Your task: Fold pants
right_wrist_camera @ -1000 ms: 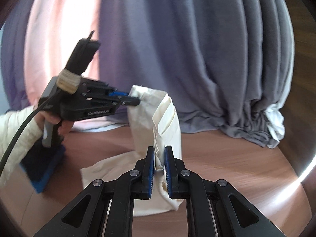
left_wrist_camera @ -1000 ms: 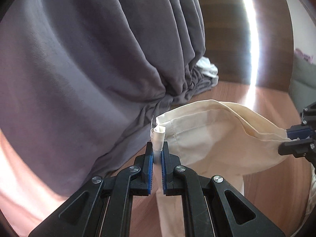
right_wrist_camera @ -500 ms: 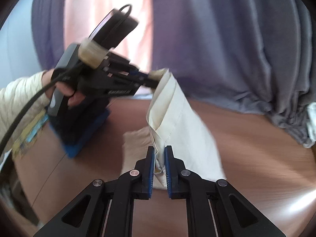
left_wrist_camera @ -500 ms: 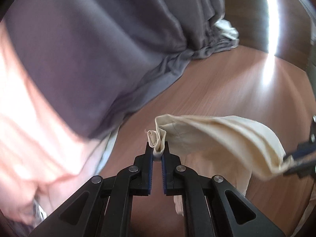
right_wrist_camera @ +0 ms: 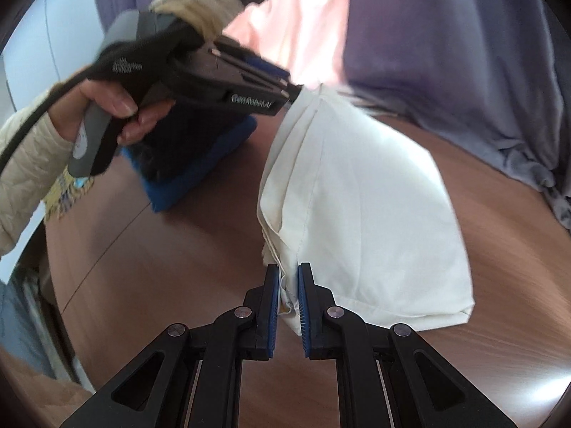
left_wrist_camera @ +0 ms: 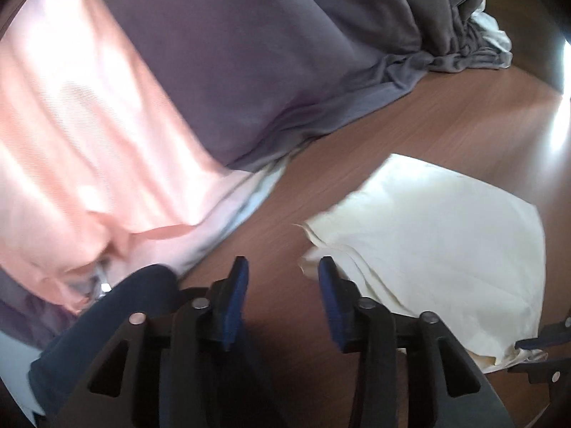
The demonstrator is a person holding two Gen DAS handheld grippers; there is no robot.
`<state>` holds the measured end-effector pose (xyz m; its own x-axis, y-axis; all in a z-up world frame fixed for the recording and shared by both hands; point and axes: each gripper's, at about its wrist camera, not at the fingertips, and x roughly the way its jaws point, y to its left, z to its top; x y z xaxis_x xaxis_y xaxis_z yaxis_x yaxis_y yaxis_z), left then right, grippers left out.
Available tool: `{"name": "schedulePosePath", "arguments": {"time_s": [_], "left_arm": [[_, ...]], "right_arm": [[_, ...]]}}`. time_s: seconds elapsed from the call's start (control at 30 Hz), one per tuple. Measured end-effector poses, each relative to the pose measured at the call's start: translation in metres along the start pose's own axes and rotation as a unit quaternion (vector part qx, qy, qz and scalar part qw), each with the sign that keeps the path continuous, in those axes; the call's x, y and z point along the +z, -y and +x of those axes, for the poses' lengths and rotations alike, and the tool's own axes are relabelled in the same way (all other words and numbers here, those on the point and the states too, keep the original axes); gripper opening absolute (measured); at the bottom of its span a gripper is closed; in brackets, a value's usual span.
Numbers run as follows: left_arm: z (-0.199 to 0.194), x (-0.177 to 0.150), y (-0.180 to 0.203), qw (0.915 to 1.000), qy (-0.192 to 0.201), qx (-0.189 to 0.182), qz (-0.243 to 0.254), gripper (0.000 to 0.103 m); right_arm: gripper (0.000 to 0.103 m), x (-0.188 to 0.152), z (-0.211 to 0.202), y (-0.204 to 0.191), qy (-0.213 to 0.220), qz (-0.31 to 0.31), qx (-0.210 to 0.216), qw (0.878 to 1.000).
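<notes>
Having been let go by the left gripper (left_wrist_camera: 282, 278), now spread wide, the pants (left_wrist_camera: 435, 246) are laid folded on the table (left_wrist_camera: 446, 114), one edge pinched between the right gripper (right_wrist_camera: 287, 285) fingers.

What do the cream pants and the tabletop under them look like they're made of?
The cream pants look like a thin, matte woven fabric, perhaps cotton: stitched seams show and the folds lie soft. The tabletop looks like brown wood or wood-look laminate with a smooth, slightly glossy finish: faint straight grain, and a bright glare patch at its edge.
</notes>
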<state>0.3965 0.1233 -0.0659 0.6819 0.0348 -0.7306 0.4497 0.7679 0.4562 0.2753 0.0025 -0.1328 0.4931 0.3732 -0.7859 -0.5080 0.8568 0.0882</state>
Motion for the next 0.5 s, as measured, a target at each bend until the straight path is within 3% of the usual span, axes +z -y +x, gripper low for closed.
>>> {"name": "schedulePosePath", "arguments": {"time_s": [0.07,0.13,0.17,0.2,0.33,0.5], "left_arm": [[-0.008,-0.003,-0.002,0.9996,0.003,0.026,0.003,0.05],[-0.016,-0.004,-0.004,0.9993,0.011,0.035,-0.001,0.054],[-0.018,-0.004,-0.005,0.9993,0.012,0.035,-0.004,0.056],[-0.024,-0.007,-0.005,0.9993,0.013,0.033,-0.013,0.057],[-0.04,-0.014,-0.002,0.9988,0.016,0.013,-0.045,0.061],[-0.049,-0.025,0.003,0.9928,0.011,-0.025,-0.117,0.062]], "right_arm": [[0.011,-0.002,0.008,-0.005,-0.009,-0.015,0.008,1.0],[0.022,-0.003,0.012,-0.006,-0.013,-0.019,0.017,1.0],[0.032,-0.004,0.015,-0.009,-0.019,-0.021,0.027,0.999],[0.039,-0.005,0.014,-0.011,-0.02,-0.023,0.034,0.999],[0.041,-0.005,-0.002,-0.017,0.001,-0.044,0.029,0.999],[0.051,0.0,-0.03,0.009,0.039,-0.004,0.001,0.999]]}}
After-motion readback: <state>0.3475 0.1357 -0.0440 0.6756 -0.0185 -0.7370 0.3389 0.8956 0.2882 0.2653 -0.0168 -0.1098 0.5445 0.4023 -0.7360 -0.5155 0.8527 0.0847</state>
